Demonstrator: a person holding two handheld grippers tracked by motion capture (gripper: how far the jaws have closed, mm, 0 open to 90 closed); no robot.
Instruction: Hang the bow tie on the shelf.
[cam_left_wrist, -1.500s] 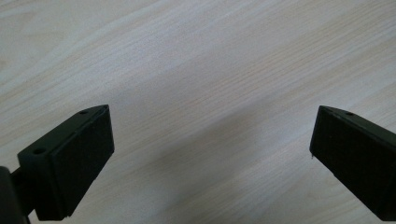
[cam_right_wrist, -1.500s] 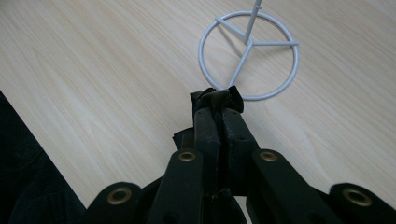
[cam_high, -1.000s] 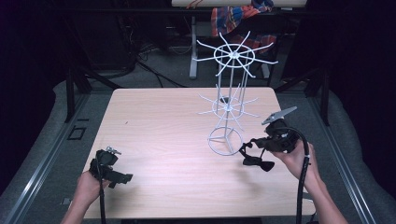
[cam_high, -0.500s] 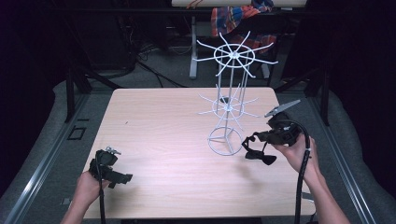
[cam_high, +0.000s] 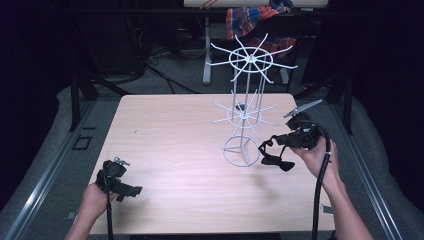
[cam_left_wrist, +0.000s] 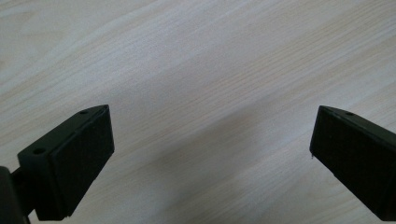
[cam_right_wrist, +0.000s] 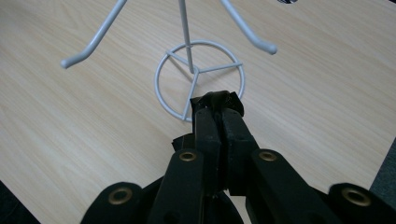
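A white wire rack with two tiers of hooked arms stands on the wooden table, right of centre. A small dark thing hangs at its lower tier. My right gripper hovers just right of the rack's ring base, pointing at it. Its jaws are shut, and a small black thing is pinched at their tips; what it is I cannot tell. My left gripper rests low at the table's near left corner. In the left gripper view it is open over bare wood.
Two of the rack's lower arms reach out above the right gripper. A colourful cloth hangs behind the table. Dark floor and stands surround the table edges.
The right gripper has shifted slightly upward in the high view, staying beside the rack's base. The left hand and gripper have stayed put.
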